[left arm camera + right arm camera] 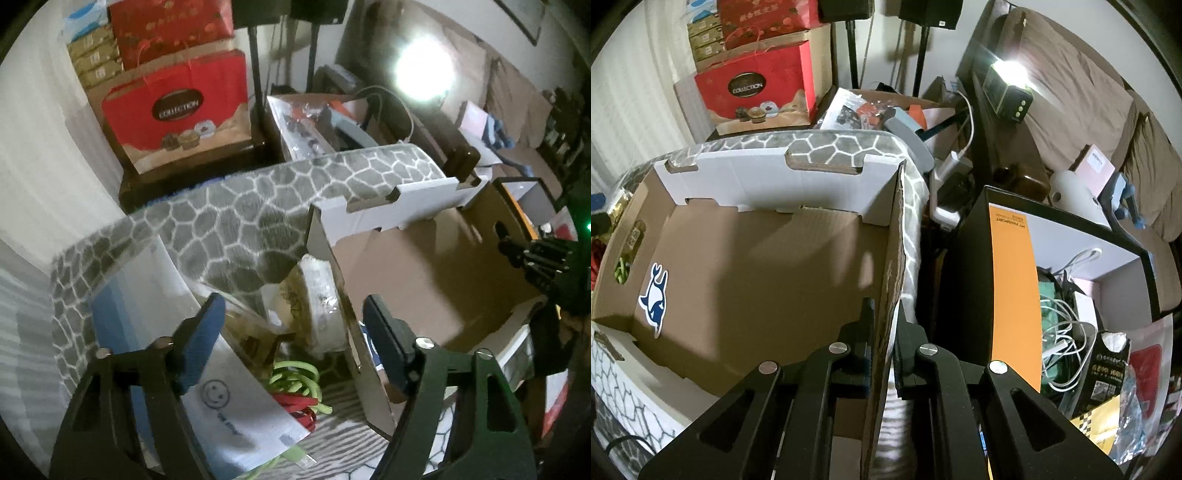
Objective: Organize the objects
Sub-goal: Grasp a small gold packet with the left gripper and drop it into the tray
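With the right claw (886, 332) pinching the near wall of the empty cardboard box (768, 258) on the stone-patterned bed (229, 206), the wide-open left claw (295, 332), hovering probably over the green cords (295, 384) beside it, should grip low, lifting slowly.

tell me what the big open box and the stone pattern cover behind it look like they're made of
Open box: corrugated cardboard, matte brown inside and white outside; the right gripper pinches a thin wall with a raw cut edge.
Stone-pattern cover: probably plush fabric, grey with white lines; it looks fuzzy and drapes softly.
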The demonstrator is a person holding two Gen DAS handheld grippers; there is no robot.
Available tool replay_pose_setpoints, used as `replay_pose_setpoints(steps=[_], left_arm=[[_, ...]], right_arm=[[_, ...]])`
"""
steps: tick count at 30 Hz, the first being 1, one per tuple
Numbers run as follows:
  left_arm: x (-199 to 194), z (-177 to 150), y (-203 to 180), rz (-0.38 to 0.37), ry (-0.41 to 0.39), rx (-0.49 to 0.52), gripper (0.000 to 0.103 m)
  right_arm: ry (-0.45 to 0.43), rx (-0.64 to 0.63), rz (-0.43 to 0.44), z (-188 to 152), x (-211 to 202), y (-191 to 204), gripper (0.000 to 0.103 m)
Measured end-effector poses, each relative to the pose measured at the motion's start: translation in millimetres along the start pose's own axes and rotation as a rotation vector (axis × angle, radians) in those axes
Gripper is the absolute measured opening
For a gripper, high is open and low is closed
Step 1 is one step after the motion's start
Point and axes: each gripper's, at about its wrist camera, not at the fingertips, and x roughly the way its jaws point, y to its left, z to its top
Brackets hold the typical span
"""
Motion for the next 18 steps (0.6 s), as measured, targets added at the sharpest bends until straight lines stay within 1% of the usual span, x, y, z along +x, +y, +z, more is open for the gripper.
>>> replay_pose_setpoints(steps=[1, 2, 3, 4, 5, 6, 7, 11, 13, 15, 18], left_arm=[[2.5, 0.0, 2.3, -0.015, 0.008, -0.019, 0.058], [2.7, -0.7, 6.5, -0.055, 0.008, -0.05, 0.054], [2.6, -1.2, 9.2, -0.076, 0.011, -0.07, 0.046], [2.9, -1.7, 12.3, -0.094, 0.013, -0.09, 0.036], [3.0, -2.4, 14.9, -0.1, 0.017, -0.104, 0.03], [3.0, -2.9, 16.6, -0.101, 0.019, -0.113, 0.019], [2.6, -3.7, 18.3, -0.103, 0.02, -0.121, 0.015], [-9.4, -7.0, 25.6, -0.121, -0.029, -0.168, 0.013], [-24.6, -8.7, 26.3, -0.141, -0.076, -0.185, 0.013], [-37.0, -6.2, 24.9, -0.151, -0.112, -0.189, 0.013], [-57.2, -3.5, 14.6, -0.172, -0.161, -0.17, 0.013]], right_arm=[[0.0, -0.001, 0.0, 0.1, 0.0, -0.1, 0.007], [0.001, -0.003, -0.001, -0.3, -0.1, 0.0, 0.007], [0.002, -0.005, -0.002, -0.7, -0.3, 0.1, 0.007], [0.003, -0.005, -0.001, -1.1, 0.0, -0.5, 0.007], [0.004, -0.005, -0.001, -0.8, 0.3, -0.7, 0.007], [0.005, -0.005, 0.0, -0.8, 0.3, -1.0, 0.007], [0.006, -0.002, 0.002, -0.8, 0.3, -1.3, 0.007], [0.006, 0.002, 0.002, 0.0, 0.8, -0.7, 0.007], [0.006, 0.002, 0.004, 0.0, 0.6, -1.1, 0.007], [0.005, -0.004, 0.009, 0.1, 0.7, -0.9, 0.007], [0.005, -0.002, 0.009, 0.1, 0.9, -0.4, 0.007]])
